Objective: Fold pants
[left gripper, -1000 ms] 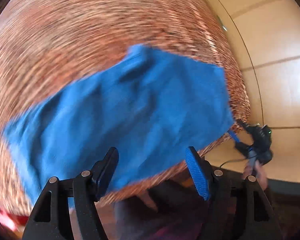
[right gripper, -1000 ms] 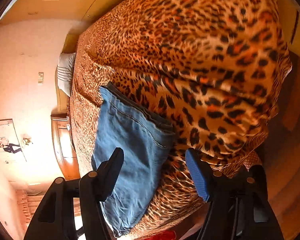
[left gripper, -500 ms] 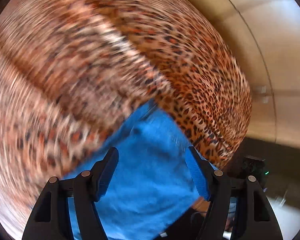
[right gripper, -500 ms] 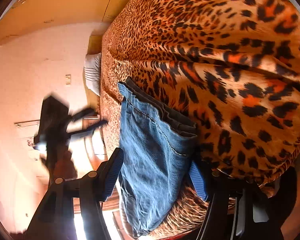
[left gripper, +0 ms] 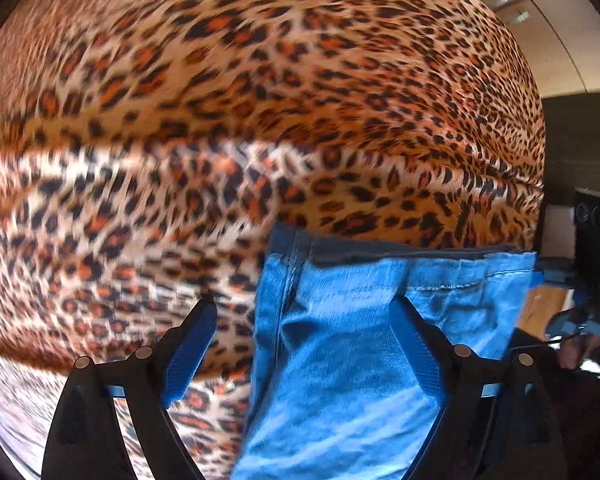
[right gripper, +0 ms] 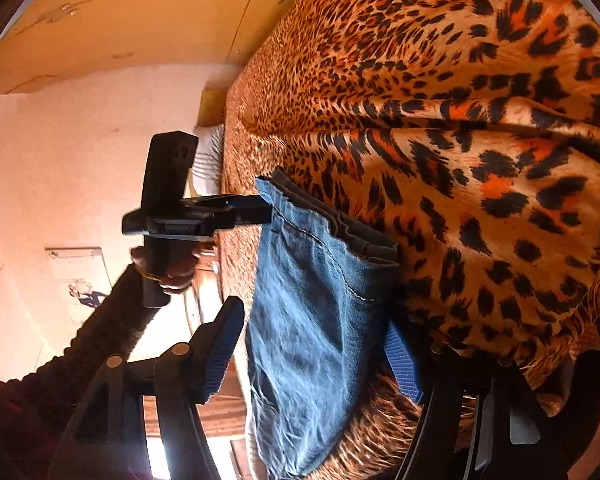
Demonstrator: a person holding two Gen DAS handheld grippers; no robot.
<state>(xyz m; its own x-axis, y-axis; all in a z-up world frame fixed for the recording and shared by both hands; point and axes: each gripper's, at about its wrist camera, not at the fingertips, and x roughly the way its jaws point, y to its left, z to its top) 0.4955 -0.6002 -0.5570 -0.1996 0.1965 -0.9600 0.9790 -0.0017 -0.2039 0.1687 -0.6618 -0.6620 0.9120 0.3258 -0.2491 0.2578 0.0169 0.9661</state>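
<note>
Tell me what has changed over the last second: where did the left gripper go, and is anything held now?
The left gripper swung in over the near corner of the folded blue denim pants on the leopard-print bedspread; its jaws have just been opening, one each side of the pants' edge, gripping nothing. The right gripper barely shifted and stays open astride the same end. The pants stayed folded in place.

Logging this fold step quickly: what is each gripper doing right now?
Left gripper: open, jaws just widened, straddling the edge of the jeans, gripping nothing.
Right gripper: open, jeans between its fingers, not clamped.
</note>
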